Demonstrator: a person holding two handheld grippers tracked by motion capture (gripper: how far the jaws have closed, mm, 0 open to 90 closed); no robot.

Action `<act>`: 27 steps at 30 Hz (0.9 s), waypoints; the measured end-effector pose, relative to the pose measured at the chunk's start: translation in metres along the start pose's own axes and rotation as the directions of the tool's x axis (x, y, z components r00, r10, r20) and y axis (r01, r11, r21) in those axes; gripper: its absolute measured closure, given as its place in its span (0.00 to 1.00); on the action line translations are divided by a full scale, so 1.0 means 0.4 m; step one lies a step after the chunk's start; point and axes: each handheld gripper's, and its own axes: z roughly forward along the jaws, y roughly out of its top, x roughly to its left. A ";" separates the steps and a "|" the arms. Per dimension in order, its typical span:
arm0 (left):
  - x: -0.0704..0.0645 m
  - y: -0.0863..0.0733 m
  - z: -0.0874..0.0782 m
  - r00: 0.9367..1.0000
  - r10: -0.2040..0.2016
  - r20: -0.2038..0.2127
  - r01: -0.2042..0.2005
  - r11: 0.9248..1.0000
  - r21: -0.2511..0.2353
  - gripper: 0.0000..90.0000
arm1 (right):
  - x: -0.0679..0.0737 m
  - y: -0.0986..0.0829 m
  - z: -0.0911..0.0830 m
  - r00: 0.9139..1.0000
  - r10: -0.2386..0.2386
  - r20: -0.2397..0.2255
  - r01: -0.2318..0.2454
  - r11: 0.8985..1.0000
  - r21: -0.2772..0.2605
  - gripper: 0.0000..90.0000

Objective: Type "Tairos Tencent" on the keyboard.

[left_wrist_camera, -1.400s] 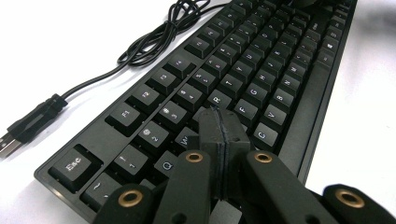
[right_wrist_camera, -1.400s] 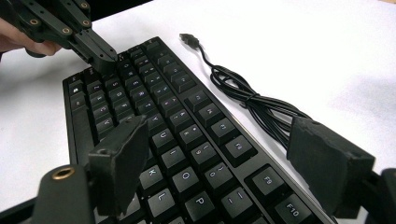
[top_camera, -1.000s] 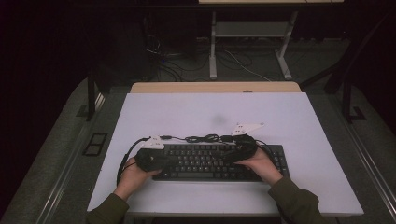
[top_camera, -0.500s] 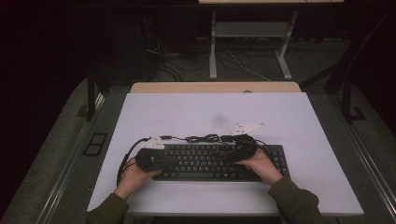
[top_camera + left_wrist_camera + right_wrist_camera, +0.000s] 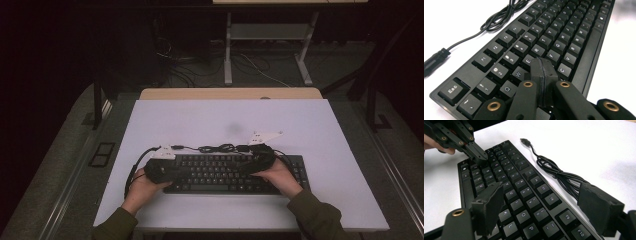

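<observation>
A black keyboard (image 5: 225, 175) lies near the front edge of the white table (image 5: 200, 117). Its cable (image 5: 220, 148) is coiled just behind it and ends in a USB plug (image 5: 435, 60). My left gripper (image 5: 186, 168) is over the keyboard's left end. In the left gripper view (image 5: 542, 64) its jaws are pressed together, tip down on the keys near E and D. My right gripper (image 5: 241, 166) hovers over the right half. Its jaws stand wide apart (image 5: 544, 205) above the keys (image 5: 524, 202) with nothing between them. The left gripper (image 5: 480, 156) also appears in the right gripper view, far down the keyboard.
The table's far half is bare white surface. A wooden desk edge (image 5: 230, 93) adjoins the back of the table. Metal legs and loose cables (image 5: 260, 65) lie on the dark floor beyond. The coiled cable (image 5: 559, 175) runs beside the keyboard's back edge.
</observation>
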 end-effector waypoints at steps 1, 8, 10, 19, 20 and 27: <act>0.000 0.001 -0.002 1.000 0.003 0.000 -0.003 1.000 0.000 0.99 | 0.000 0.000 0.000 1.000 0.000 0.000 0.000 1.000 0.000 0.23; -0.002 0.005 -0.008 1.000 -0.002 0.000 0.002 1.000 -0.025 0.99 | -0.001 0.000 0.000 1.000 -0.001 0.000 0.001 1.000 0.000 0.23; -0.003 0.006 -0.008 1.000 -0.007 0.000 0.007 0.999 -0.035 0.98 | -0.001 -0.001 0.000 1.000 0.001 0.002 -0.001 1.000 -0.002 0.23; -0.011 0.012 -0.007 0.999 -0.032 -0.006 0.031 0.997 -0.069 0.79 | -0.001 -0.001 0.000 1.000 -0.001 0.001 0.001 1.000 0.001 0.23; -0.011 0.013 -0.006 1.000 -0.029 -0.008 0.029 0.997 -0.070 0.74 | -0.001 -0.001 0.000 1.000 0.000 0.001 0.000 1.000 0.000 0.23; -0.014 0.017 0.000 0.997 -0.050 -0.051 0.045 0.994 -0.097 0.33 | -0.002 -0.001 -0.001 1.000 0.002 0.000 -0.002 1.000 -0.001 0.23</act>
